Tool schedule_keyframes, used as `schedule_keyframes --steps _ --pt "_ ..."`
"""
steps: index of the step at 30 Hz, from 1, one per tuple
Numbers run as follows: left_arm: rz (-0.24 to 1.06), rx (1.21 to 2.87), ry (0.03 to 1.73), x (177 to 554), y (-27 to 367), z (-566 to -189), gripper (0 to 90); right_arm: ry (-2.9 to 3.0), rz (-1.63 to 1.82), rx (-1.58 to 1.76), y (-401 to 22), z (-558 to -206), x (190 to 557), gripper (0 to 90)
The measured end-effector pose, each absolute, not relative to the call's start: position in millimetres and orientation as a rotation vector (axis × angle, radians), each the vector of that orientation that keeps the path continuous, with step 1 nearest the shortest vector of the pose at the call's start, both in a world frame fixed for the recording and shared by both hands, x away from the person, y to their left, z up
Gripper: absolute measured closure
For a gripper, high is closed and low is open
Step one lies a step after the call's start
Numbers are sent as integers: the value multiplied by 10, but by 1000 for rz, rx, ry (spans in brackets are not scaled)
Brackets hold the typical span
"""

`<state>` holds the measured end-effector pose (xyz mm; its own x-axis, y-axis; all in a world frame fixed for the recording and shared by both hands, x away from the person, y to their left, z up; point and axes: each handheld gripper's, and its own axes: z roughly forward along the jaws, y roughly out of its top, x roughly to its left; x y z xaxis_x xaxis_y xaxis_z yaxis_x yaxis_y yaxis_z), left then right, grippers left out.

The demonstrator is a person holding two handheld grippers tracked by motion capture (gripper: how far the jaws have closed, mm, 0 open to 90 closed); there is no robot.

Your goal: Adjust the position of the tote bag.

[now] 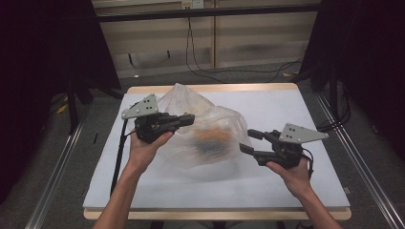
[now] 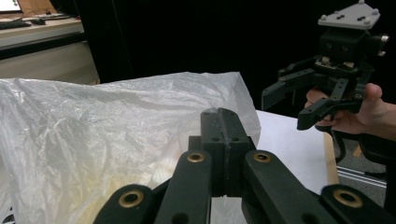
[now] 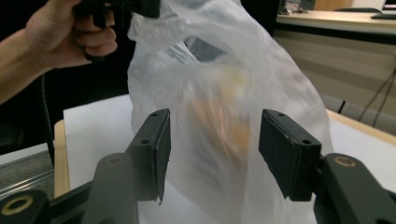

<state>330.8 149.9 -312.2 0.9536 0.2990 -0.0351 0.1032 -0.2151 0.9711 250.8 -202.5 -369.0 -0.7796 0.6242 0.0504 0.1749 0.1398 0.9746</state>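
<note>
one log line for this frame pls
left gripper: shut, at plastic bag | right gripper: open, beside bag, empty | bag: on table

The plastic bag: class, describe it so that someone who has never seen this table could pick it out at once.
Start at the white table; near its middle, between the two grippers, stands a crumpled, see-through plastic bag. The left gripper, jaws shut, pinches its upper edge. It is the one soft, cloudy thing there, with something orange blurred inside.
</note>
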Motion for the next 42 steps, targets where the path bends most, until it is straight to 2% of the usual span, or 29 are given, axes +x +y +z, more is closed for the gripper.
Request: schedule_keyframes --steps 14,25,28,33,38,40,42 --pt "182 1792 229 3281 1266 -2897 900 2007 1695 680 -1831 -3236 2764 451" --pt "164 1804 186 3271 1080 -2798 900 2028 1678 633 -1646 -3083 2905 384" --pt "159 1810 176 3261 1040 -2800 900 2063 1654 618 -1569 -3124 2932 393" --pt "140 1808 175 3270 976 -2838 900 2074 1660 610 -1519 -3171 2945 485" --pt "120 1803 182 3308 948 -2866 900 2097 1681 600 -1524 -3180 2952 784" --pt "115 1787 187 3306 958 -2885 889 2094 1687 608 -1542 -3197 2954 867" --pt "112 1776 200 3312 992 -2908 863 2091 1703 624 -1572 -3224 2953 888"
